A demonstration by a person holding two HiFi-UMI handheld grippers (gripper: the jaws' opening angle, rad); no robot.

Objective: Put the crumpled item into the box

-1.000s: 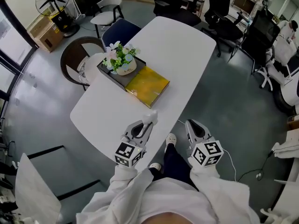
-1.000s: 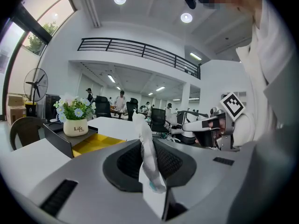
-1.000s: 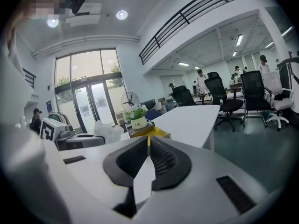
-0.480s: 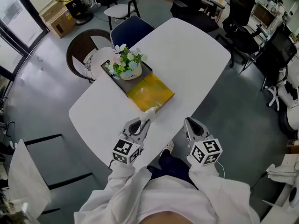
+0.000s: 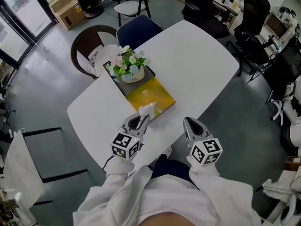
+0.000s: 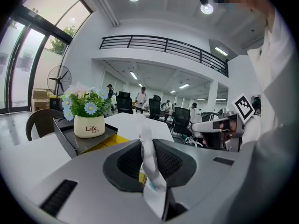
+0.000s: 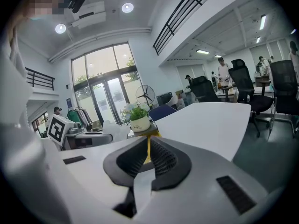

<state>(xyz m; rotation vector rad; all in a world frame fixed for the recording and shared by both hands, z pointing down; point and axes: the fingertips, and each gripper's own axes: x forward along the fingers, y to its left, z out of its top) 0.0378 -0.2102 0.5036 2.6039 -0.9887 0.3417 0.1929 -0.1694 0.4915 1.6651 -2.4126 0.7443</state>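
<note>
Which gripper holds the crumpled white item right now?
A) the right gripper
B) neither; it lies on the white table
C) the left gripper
C: the left gripper has its jaws clamped on the crumpled white item, while the right gripper holds nothing.

- table (image 5: 188,55): white, mid-frame
- box (image 5: 150,98): yellow
- tray (image 5: 149,74): dk grey
- pot (image 5: 133,76): white
- plant (image 5: 124,62): green, w/ blue + white flowers
- crumpled item (image 5: 147,110): white
- chairs, upper left: navy chair (image 5: 136,29), brown chair (image 5: 89,44)
</note>
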